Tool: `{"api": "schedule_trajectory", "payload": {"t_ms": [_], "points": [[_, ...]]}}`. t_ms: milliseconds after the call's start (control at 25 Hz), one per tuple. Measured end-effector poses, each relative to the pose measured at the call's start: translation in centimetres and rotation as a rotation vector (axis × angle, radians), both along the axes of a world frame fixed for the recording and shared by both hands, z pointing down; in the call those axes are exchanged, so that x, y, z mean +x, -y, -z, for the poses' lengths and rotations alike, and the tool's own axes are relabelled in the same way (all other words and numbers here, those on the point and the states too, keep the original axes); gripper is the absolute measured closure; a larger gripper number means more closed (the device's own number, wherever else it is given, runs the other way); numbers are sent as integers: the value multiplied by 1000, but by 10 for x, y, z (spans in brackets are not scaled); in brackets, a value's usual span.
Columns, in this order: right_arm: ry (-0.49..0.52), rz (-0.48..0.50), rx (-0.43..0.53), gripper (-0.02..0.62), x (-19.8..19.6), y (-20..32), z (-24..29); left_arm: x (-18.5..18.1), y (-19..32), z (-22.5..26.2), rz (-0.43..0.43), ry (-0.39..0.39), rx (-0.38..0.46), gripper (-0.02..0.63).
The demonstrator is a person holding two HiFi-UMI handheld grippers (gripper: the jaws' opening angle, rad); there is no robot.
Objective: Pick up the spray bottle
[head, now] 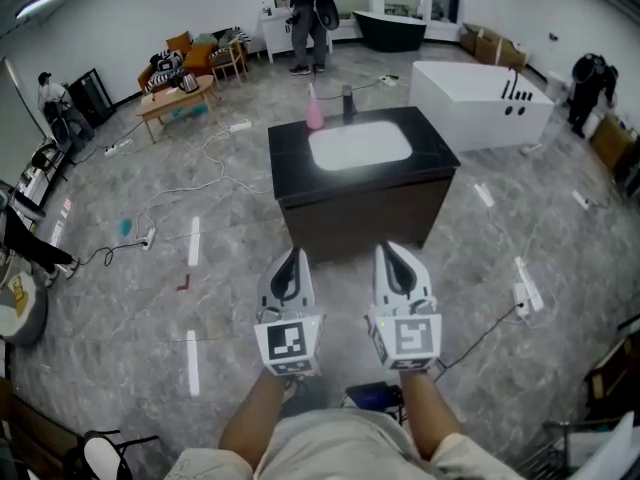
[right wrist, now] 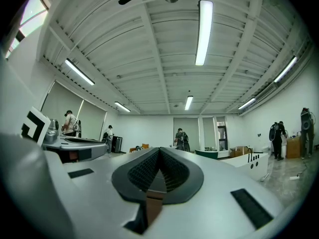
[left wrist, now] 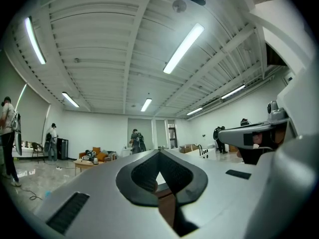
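Note:
In the head view a pink spray bottle (head: 314, 111) stands upright on the far left corner of a dark vanity top (head: 290, 158), beside a white sink (head: 360, 144) and a black faucet (head: 348, 101). My left gripper (head: 291, 261) and right gripper (head: 398, 256) are held side by side, pointing level, short of the vanity's near face. Both are shut with nothing between their jaws. The left gripper view shows its jaws (left wrist: 159, 156) closed, and the right gripper view shows the same (right wrist: 159, 153). The bottle is not visible in either gripper view.
A white bathtub (head: 480, 98) stands right of the vanity and a black one (head: 392, 30) farther back. Cables and power strips (head: 527, 286) lie across the grey floor. A person (head: 305, 18) stands at the back. At the far left there is a wooden table (head: 178, 98).

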State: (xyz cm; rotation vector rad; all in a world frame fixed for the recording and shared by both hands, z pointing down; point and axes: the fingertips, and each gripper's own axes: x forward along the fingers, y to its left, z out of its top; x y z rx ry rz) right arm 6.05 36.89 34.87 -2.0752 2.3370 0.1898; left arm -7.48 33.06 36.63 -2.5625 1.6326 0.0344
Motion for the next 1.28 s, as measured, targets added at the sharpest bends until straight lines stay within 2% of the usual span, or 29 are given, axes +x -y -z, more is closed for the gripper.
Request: {"api": "schedule_trajectory", "payload": {"t_ms": [520,960,1280], "points": [[-39,5,-15,600,-12,85,-9,-4,89,-10,-16,-37,-21,604],[-87,-5,-46,600,-51,175,-9,-36,181,-3,-47,-67,-16,604],[-102,-28,-32,600,-81,224,-9,-59,226,-9,-83,-72,-18,604]]}}
